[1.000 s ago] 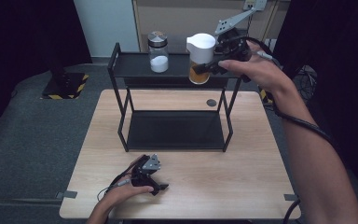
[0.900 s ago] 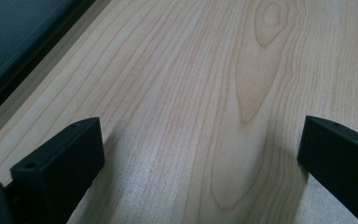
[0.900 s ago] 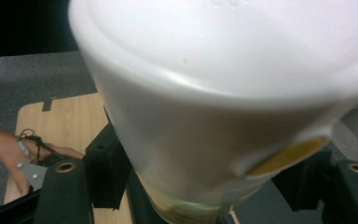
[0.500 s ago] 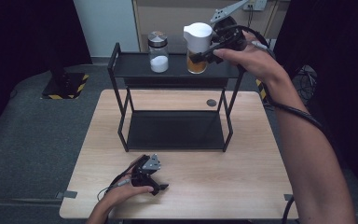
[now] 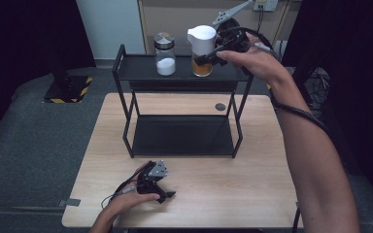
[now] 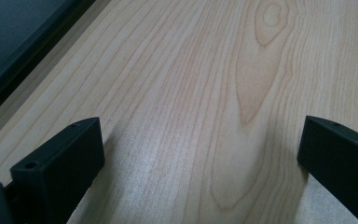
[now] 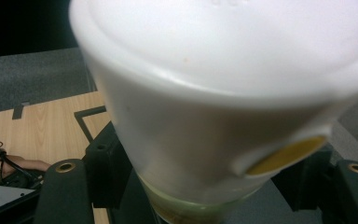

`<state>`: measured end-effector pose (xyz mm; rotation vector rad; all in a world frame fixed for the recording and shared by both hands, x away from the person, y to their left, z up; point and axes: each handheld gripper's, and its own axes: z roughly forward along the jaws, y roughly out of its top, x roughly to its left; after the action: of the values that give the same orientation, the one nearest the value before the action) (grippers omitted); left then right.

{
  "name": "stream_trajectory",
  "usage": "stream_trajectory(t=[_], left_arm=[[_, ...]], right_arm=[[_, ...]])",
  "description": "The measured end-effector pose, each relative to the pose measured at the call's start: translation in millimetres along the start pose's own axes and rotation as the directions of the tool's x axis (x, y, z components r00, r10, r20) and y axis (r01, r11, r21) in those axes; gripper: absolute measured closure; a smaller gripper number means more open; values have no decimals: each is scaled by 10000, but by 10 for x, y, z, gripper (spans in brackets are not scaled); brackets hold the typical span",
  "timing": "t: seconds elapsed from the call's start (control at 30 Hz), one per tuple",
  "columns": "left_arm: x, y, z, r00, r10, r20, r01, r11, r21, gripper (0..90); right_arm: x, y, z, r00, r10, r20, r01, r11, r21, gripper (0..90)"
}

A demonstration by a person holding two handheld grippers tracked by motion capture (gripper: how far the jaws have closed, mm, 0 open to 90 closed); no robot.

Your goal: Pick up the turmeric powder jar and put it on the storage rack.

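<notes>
A bottle (image 5: 202, 48) with a white spouted cap and amber liquid is at the right part of the black rack's top shelf (image 5: 141, 68). Its base is level with the shelf surface. My right gripper (image 5: 206, 58) is shut on the bottle's body just under the cap. In the right gripper view the bottle (image 7: 205, 93) sits close between the jaws of the right gripper (image 7: 212, 170). A glass jar (image 5: 165, 54) of white powder with a metal lid stands to the bottle's left. My left gripper (image 5: 167, 194) rests open on the table near the front edge; the left gripper (image 6: 196, 149) holds nothing.
The rack's lower shelf (image 5: 182, 136) is bare and sits on the wooden table (image 5: 252, 184). A small dark disc (image 5: 220, 106) lies on the table behind the rack's right legs. Grey floor surrounds the table.
My right gripper has carried the bottle up, back and slightly left, from the rack's right end onto the top shelf beside the jar. The left gripper has not moved.
</notes>
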<state>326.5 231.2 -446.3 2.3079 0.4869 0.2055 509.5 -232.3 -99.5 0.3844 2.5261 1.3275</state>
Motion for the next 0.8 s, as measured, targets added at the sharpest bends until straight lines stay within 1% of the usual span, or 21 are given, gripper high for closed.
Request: stream_trajectory(t=[0.37,0.43,0.57,0.8], left_arm=[[0,1,0,10000,4,-1,-4,10000,4,0],[1,1,0,10000,8,0,-8,10000,5,0],[0,1,0,10000,7,-1,-7,10000,4,0],[0,1,0,10000,8,-2,-8,10000,5,0]], right_arm=[[-31,4,68,9999,80,117,-82,9998,160,313],[-38,3,81,9998,135,111,-137,9998,169,313],[-47,10,107,9999,94,92,-96,9996,261,313],[-58,13,112,9999,159,60,-161,9995,283,313]])
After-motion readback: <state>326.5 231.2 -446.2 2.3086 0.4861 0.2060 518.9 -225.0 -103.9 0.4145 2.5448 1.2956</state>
